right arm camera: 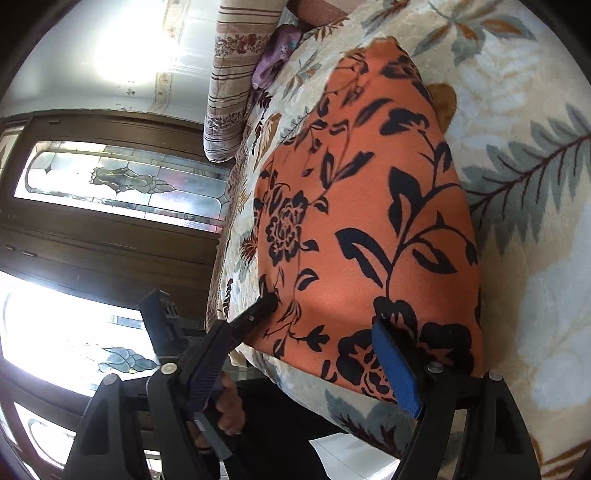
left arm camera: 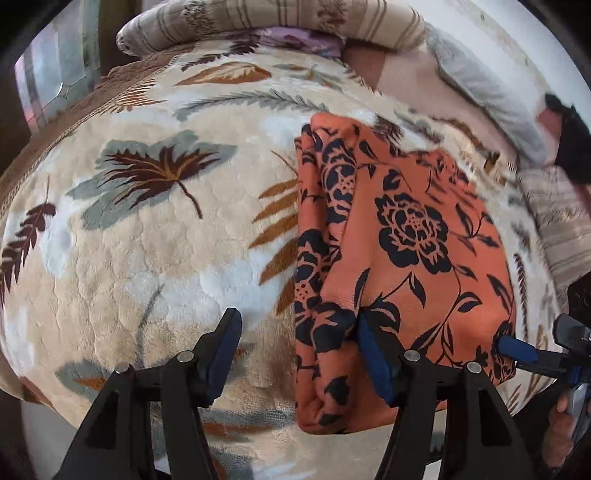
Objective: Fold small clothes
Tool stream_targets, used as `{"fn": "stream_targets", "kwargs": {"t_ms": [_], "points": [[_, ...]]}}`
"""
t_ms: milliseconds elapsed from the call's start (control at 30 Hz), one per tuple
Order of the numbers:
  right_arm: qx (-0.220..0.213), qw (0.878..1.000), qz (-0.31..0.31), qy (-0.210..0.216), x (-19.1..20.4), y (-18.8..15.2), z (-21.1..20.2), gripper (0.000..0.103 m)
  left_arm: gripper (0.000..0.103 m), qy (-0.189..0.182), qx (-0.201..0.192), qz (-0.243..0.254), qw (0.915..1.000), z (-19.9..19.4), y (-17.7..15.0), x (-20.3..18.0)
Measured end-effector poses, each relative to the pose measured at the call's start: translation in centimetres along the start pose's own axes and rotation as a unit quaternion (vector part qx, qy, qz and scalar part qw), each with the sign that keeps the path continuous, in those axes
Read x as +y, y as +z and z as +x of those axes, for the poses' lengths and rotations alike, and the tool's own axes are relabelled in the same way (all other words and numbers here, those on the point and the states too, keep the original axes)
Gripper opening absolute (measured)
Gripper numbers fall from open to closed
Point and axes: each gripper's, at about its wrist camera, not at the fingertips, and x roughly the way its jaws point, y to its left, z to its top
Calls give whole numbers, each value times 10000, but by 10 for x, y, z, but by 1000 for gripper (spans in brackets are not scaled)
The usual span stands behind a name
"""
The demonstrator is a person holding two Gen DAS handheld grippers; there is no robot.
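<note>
Both grippers stand spread wide over an orange floral garment [left arm camera: 406,240] that lies folded on a leaf-patterned blanket [left arm camera: 147,240], near the bed's front edge. The left gripper [left arm camera: 299,339] grasps nothing: one blue-padded finger [left arm camera: 373,354] rests on the garment's near part, just inside its bunched left fold, while the other finger [left arm camera: 221,343] hangs over bare blanket beside the garment. The right gripper [right arm camera: 325,325] is likewise released, one blue pad [right arm camera: 395,365] lying on the garment's near edge and the dark finger [right arm camera: 255,314] meeting the cloth at its left border.

The risk, judging from this stance, is that neither tool has any cloth between its fingers. If the left gripper closes where it is, it may gather only the loose outer fold and drag it open, or pinch the plush blanket along with the garment. The cloth looks thin and slippery, and its left side is already rumpled in several layers, so a shallow pinch could lift one layer alone. The garment also sits close to the blanket's front edge, where a pull toward the person could slide it off.

A striped pillow [left arm camera: 266,26] lies beyond the garment, well apart.
</note>
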Motion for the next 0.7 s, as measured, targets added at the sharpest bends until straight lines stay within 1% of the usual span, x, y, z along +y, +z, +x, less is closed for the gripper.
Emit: {"fn": "stream_targets", "kwargs": {"t_ms": [100,133,167,200,233,267,300,367,433,467,500,533,600,700], "points": [[-192,9995,-166,196,12,-1,-8,81,66,128,-77,208,9997,-2,-1,-6],[-230,9996,-121,108,9,-1,-6,82,67,152,-117,257,9995,-2,-2,-7],[-198,9997,4,-169,0,0,-1,82,68,154,-139,262,9994,-1,-2,-7],[-115,9997,108,-207,-12,0,6,82,68,154,-129,242,9995,-1,-3,-7],[-195,9994,297,-46,-18,0,5,82,68,130,-99,224,9996,0,-2,-5],[-271,9989,388,8,-13,-1,0,82,68,137,-92,224,9996,-3,-1,-6],[-326,9989,323,68,-4,-1,-6,83,68,151,-125,225,9996,-7,-1,-6],[-452,9988,-34,165,15,-2,-16,83,67,236,-281,218,9991,-20,0,-9],[-491,9982,-325,-61,19,-2,-17,85,67,169,-491,213,9984,-33,0,-14],[-386,9983,-229,-384,5,0,-10,85,67,104,-540,208,9983,-38,1,-19],[-259,9983,33,-512,-10,-1,-4,85,67,34,-575,250,9980,-42,1,-24],[-365,9989,199,-202,-17,-3,-8,84,67,-28,-632,364,9973,-47,2,-32],[-553,9984,121,11,-12,-6,-23,84,67,-81,-788,497,9956,-53,6,-43],[-899,9959,-78,-110,-10,-6,-48,84,67,-222,-868,690,9936,-48,15,-60]]}}
